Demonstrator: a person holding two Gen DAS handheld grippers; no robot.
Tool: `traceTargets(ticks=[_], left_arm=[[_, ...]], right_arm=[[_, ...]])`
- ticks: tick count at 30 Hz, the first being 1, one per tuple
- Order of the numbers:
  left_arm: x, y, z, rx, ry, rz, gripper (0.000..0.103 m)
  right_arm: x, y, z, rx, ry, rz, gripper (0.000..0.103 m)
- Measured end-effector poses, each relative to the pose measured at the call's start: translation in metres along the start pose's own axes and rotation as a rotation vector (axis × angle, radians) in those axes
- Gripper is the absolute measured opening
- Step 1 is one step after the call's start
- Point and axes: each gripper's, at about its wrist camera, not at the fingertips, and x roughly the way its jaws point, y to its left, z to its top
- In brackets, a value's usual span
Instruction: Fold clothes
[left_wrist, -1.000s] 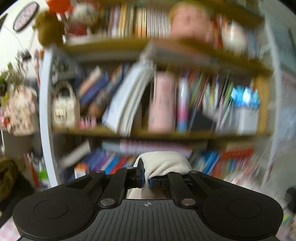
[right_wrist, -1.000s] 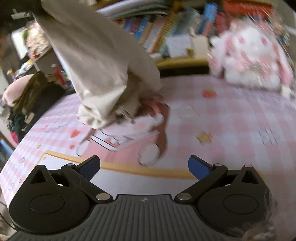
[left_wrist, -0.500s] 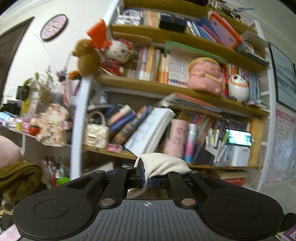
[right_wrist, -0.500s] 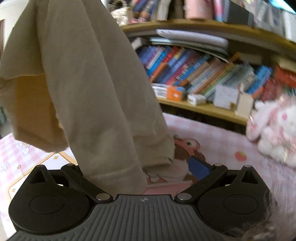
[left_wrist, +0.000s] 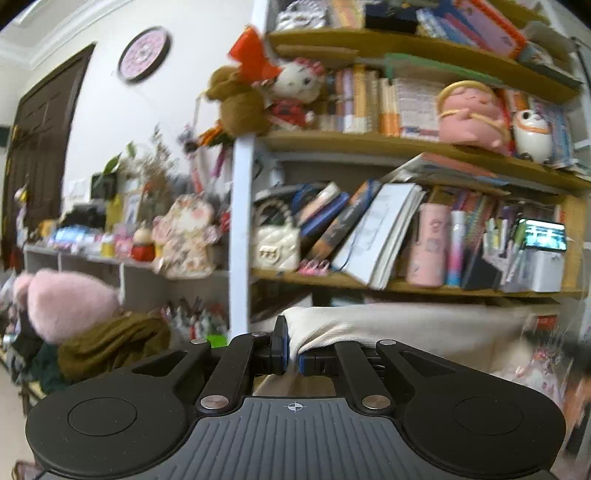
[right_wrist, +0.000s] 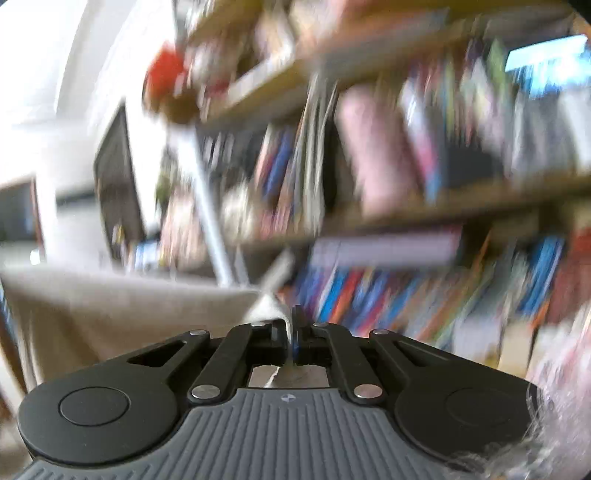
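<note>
Up front: left gripper (left_wrist: 293, 354) is pinched tight on a bunched corner of a cream garment (left_wrist: 406, 328), in front of a crowded bookshelf (left_wrist: 369, 147).
Garment, left view: cloth runs in a taut band from the jaws off to the right, across the shelf's lowest visible row.
Right gripper (right_wrist: 293, 332): pressed together on a thin edge of the same pale garment (right_wrist: 110, 306); a sliver of cloth shows between the blue pads.
Garment, right view: fabric stretches away to the left as a broad beige sheet with a straight top edge, hanging below that line.
Blur: right view is heavily smeared; book spines read only as coloured streaks.
Shelf, far: leaning books (left_wrist: 376, 236), a white quilted handbag (left_wrist: 275, 247), a pink tumbler (left_wrist: 428, 243), a pink plush figure (left_wrist: 472, 114) on the board above.
Shelf corner, upper left: brown teddy (left_wrist: 236, 103) with an orange bow beside a white cat doll (left_wrist: 295, 85).
Left wall: round pink clock (left_wrist: 144, 53) high up, dark door (left_wrist: 33, 147) at the edge.
Near left: pink fluffy cushion (left_wrist: 66, 302) over an olive bundle (left_wrist: 110, 343).
</note>
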Motion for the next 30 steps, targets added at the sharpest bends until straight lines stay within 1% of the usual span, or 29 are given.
traceTargets(ticks=[2,4,6,7,9,11,15,18,19,20,23,25,26,27,30], left_arm=[[-0.001,-0.004,0.008,-0.014,-0.046,-0.038,0.004],[-0.001,-0.011,0.016,-0.009,-0.081,-0.064,0.004],[-0.002,-0.014,0.021,-0.009,-0.111,-0.072,0.004],[-0.002,-0.011,0.022,-0.033,-0.122,-0.067,0.004],[0.000,0.005,0.025,-0.113,-0.131,-0.036,0.004],[0.004,0.025,0.029,-0.182,-0.146,0.017,0.004],[0.029,0.045,0.062,-0.182,-0.221,0.124,0.004],[0.065,0.005,0.092,-0.055,-0.273,0.064,0.004],[0.077,-0.009,0.103,-0.010,-0.289,0.041,0.004],[0.090,-0.031,0.106,0.040,-0.289,-0.007,0.004],[0.133,-0.127,0.079,0.333,-0.157,-0.224,0.004],[0.159,-0.179,0.027,0.487,0.029,-0.359,0.007],[0.172,-0.204,-0.001,0.560,0.128,-0.425,0.013],[0.182,-0.221,-0.032,0.600,0.242,-0.482,0.014],[0.195,-0.240,-0.128,0.611,0.558,-0.576,0.014]], right_arm=[[-0.013,0.004,0.033,-0.048,-0.104,-0.009,0.003],[-0.028,0.006,0.053,-0.075,-0.180,-0.015,0.003],[-0.043,0.007,0.071,-0.098,-0.252,-0.020,0.003],[-0.050,0.007,0.078,-0.085,-0.270,-0.011,0.003],[-0.060,0.006,0.082,-0.025,-0.253,0.060,0.003],[-0.068,0.009,0.083,0.023,-0.219,0.151,0.003],[-0.076,0.037,0.071,0.061,-0.103,0.390,0.003],[-0.080,0.066,0.052,0.092,0.015,0.579,0.003],[-0.081,0.074,0.044,0.105,0.056,0.629,0.003],[-0.082,0.079,0.035,0.116,0.096,0.655,0.003],[-0.083,0.083,0.008,0.160,0.214,0.679,0.003],[-0.079,0.071,-0.010,0.221,0.297,0.666,0.003],[-0.077,0.066,-0.022,0.245,0.340,0.644,0.003],[-0.077,0.061,-0.035,0.265,0.385,0.613,0.003],[-0.075,0.045,-0.083,0.309,0.565,0.509,0.003]])
